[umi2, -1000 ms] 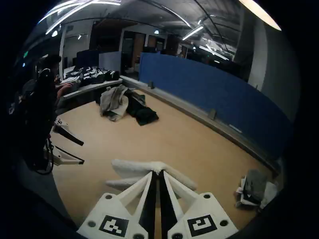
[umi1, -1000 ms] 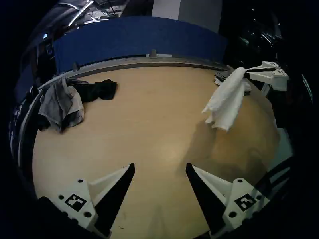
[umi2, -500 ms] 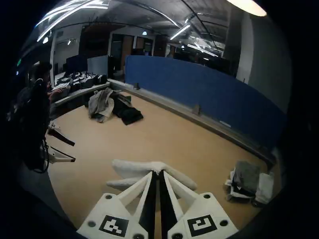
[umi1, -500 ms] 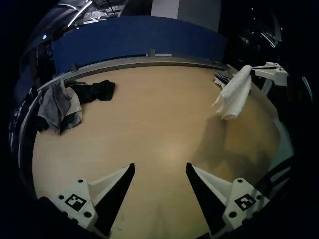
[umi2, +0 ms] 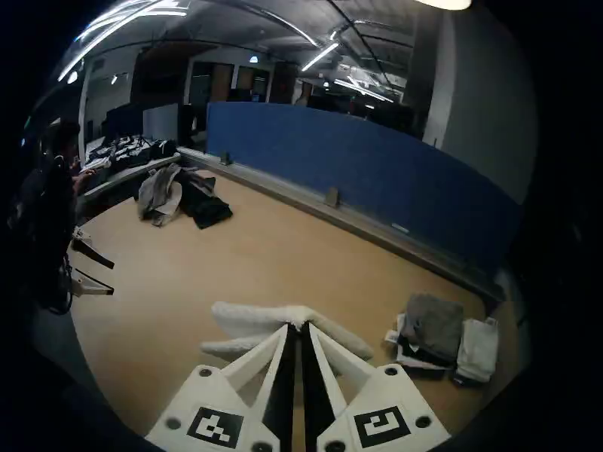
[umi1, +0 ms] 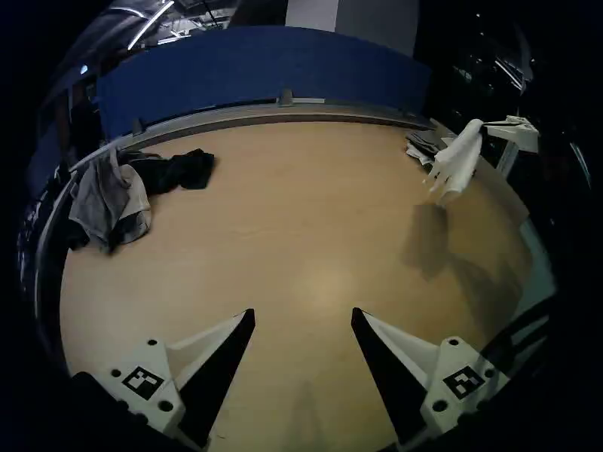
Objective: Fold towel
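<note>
A white towel (umi2: 290,326) hangs in the air from my right gripper (umi2: 300,328), whose fingers are shut on a bunched part of it. In the left gripper view that same white towel (umi1: 454,162) dangles above the table's far right side, held by the right gripper (umi1: 511,131). My left gripper (umi1: 301,320) hovers low over the wooden table (umi1: 301,218) near its front edge, fingers wide open with nothing between them. The left gripper (umi2: 90,264) also appears at the far left in the right gripper view.
A heap of grey and dark cloths (umi1: 124,192) lies at the table's far left. A stack of folded towels (umi2: 445,339) sits at the right end. A blue partition (umi1: 264,71) runs along the back edge. A person (umi2: 45,218) stands at the left.
The right gripper has carried the white towel up and away toward the far right, so it hangs smaller and higher. The left gripper has stayed in place and open.
</note>
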Available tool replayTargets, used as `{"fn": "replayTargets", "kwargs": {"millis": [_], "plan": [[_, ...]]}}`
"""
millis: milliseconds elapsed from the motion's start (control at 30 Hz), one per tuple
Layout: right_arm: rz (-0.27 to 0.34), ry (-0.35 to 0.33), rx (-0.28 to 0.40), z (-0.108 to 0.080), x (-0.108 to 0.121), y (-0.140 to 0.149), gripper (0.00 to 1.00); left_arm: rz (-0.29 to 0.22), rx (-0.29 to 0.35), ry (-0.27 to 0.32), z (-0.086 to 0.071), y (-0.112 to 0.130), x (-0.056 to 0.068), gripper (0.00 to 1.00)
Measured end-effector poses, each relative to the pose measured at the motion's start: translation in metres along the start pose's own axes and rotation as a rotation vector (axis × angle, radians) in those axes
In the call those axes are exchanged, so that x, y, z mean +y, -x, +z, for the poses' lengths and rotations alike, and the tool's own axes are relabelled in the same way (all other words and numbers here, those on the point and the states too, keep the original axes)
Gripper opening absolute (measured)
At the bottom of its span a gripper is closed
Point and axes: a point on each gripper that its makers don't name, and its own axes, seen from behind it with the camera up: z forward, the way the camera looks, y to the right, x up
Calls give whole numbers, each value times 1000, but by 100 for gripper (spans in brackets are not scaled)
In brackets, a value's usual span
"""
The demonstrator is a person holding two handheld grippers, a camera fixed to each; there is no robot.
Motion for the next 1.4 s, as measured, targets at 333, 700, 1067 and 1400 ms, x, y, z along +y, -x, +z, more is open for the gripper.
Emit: {"fn": "replayTargets", "kwargs": {"millis": [333,700,1067,1400], "plan": [[3,60,-16,0,59,10,4,11,-7,-10,5,-4,-2,95],[-25,80,-39,6,94,24,4,14,-9,-19,9,-8,-3,95],[-52,76,-57,18,112,30,4,17,-13,-30,9,-8,-2,95],[-46,57,-100,25,115,62,4,18,-15,-39,9,-7,-2,95]]}}
